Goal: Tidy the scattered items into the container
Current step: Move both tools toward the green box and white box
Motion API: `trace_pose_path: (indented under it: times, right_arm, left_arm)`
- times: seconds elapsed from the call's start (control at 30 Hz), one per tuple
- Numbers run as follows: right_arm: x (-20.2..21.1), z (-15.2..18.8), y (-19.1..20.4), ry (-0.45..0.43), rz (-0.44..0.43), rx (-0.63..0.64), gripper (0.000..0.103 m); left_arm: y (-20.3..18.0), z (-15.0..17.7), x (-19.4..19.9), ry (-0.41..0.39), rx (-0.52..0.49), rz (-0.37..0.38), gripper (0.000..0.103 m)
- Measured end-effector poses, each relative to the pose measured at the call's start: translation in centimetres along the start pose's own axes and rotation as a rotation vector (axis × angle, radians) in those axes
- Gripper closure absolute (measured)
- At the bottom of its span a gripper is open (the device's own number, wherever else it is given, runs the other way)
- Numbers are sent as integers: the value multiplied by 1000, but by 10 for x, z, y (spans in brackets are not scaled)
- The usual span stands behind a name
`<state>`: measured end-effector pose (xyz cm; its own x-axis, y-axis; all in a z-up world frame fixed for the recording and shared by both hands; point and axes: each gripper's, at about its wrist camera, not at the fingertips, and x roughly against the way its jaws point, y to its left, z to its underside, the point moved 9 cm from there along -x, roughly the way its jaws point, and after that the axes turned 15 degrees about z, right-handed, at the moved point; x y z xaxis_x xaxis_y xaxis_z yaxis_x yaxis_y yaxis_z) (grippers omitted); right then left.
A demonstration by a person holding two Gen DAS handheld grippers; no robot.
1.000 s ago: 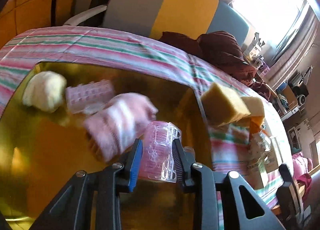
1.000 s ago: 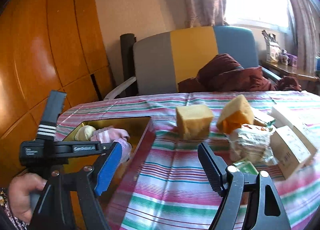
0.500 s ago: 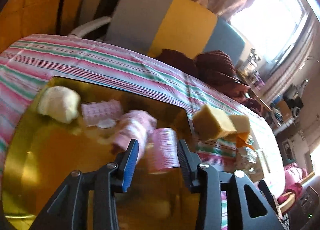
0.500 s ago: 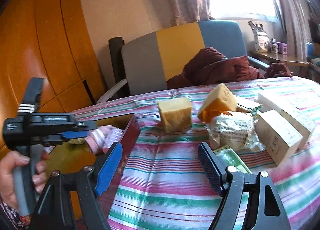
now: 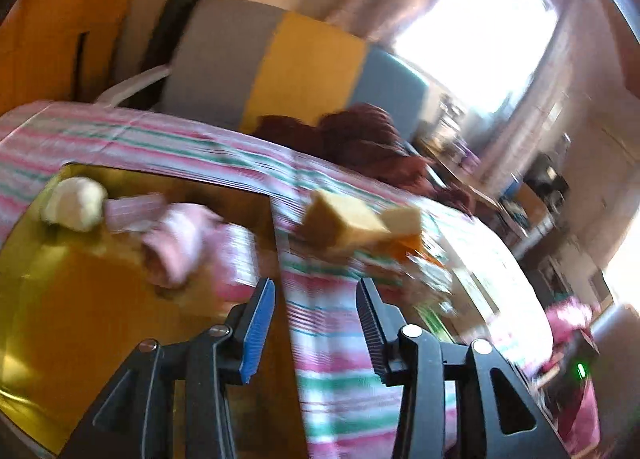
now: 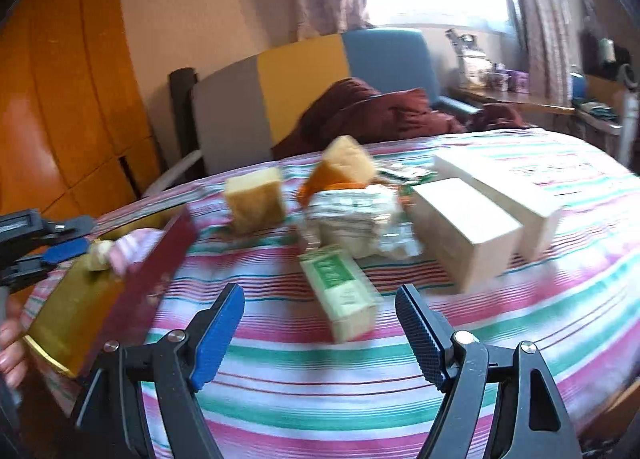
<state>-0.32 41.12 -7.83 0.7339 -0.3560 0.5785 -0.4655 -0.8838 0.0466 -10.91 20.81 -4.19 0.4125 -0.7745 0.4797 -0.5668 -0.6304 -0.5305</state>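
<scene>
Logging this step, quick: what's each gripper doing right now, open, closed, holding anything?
Left gripper: open, holding nothing, over the edge of the tin.
Right gripper: open, holding nothing, above the tablecloth near the green box.

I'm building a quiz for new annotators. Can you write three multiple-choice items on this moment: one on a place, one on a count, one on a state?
1. Where does the green-labelled carton lie?
A. in the gold tin
B. on the striped tablecloth
C. on the chair

2. How many plain white boxes stand on the cloth?
A. two
B. four
C. none

3. How are the left tongs?
A. shut on a pink roller
B. open and empty
C. shut on a sponge

Answers: 1 B, it rests on the striped tablecloth ahead of the right tongs. 2 A, one white box sits beside the other white box. 3 B, only cloth shows in the gap.
</scene>
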Motion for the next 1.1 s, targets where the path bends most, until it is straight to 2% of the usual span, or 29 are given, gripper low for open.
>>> trace_pose_path:
  times: [0.1, 0.13, 0.17, 0.2, 0.33, 0.4, 0.5, 0.6, 0.7, 0.77, 0.83, 0.93, 1.1]
  right_arm:
    - [-15, 1, -14, 27, 20, -1, 26]
    - [-22, 2, -14, 38, 19, 12, 30]
    - [-31, 4, -14, 58, 21, 37, 40]
    - [-38, 6, -12, 78, 14, 55, 44]
    - [-47, 4, -7, 91, -35, 26, 49]
    - [-46, 6, 4, 113, -80, 20, 51]
    - [-40, 18, 32, 156, -214, 17, 50]
    - [-32, 25, 38, 163, -256, -7, 50]
    - [-21, 17, 16, 99, -205, -41, 50]
    - [-16, 7, -10, 36, -110, -41, 48]
    - [-17, -2, -39, -5, 3, -44, 40]
    - [-25, -12, -72, -26, 106, -61, 38]
    - [-45, -21, -99, -8, 174, -31, 38]
  left_arm:
    - [-24, 16, -20, 67, -63, 23, 60]
    - [-29, 21, -25, 88, -72, 27, 60]
    - [-33, 26, -31, 110, -76, 29, 60]
    - [-35, 30, -33, 122, -76, 31, 60]
    - [-43, 40, -44, 153, -78, 40, 60]
    - [-44, 42, -46, 158, -83, 34, 60]
    - [-43, 44, -51, 168, -85, 19, 60]
    - [-46, 47, -61, 195, -91, 10, 60]
    - [-54, 49, -76, 213, -127, 2, 59]
    - [-63, 53, -91, 237, -160, 6, 59]
    - [-69, 60, -105, 278, -186, 4, 59]
    - [-75, 68, -123, 320, -215, -4, 59]
    - [-73, 73, -140, 353, -265, -49, 59]
